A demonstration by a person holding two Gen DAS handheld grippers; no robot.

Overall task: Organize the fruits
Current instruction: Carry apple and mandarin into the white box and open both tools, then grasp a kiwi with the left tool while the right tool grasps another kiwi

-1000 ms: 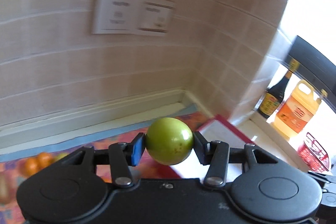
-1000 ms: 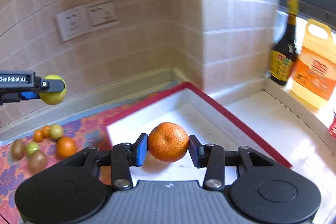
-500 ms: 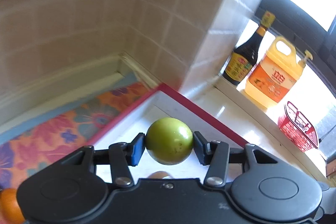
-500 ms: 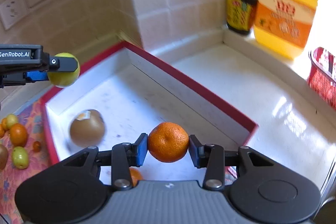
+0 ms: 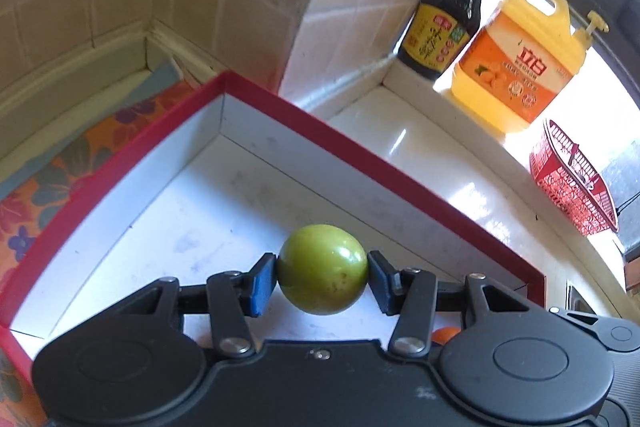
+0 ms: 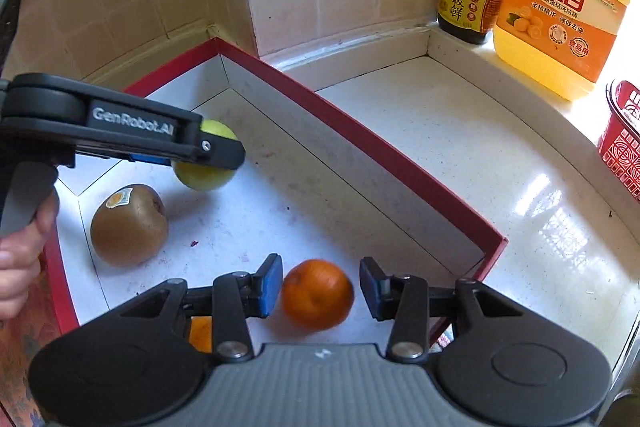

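Green fruit (image 5: 322, 268): your left gripper (image 5: 322, 277) clamps it over the red-rimmed box (image 5: 280, 103), to drop it in.
Tangerine (image 6: 317, 293): on the box floor; your right gripper (image 6: 318, 291) stands parted, pads clear. Half a second ago it was pinched.
Kiwi (image 6: 129, 224): in the box, left of tangerine.
Change: both grippers now lower into the box.

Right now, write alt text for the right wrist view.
The right gripper stands open around an orange resting in a red-rimmed white box. Beside it, the left gripper holds a green fruit above the box floor, near a kiwi.
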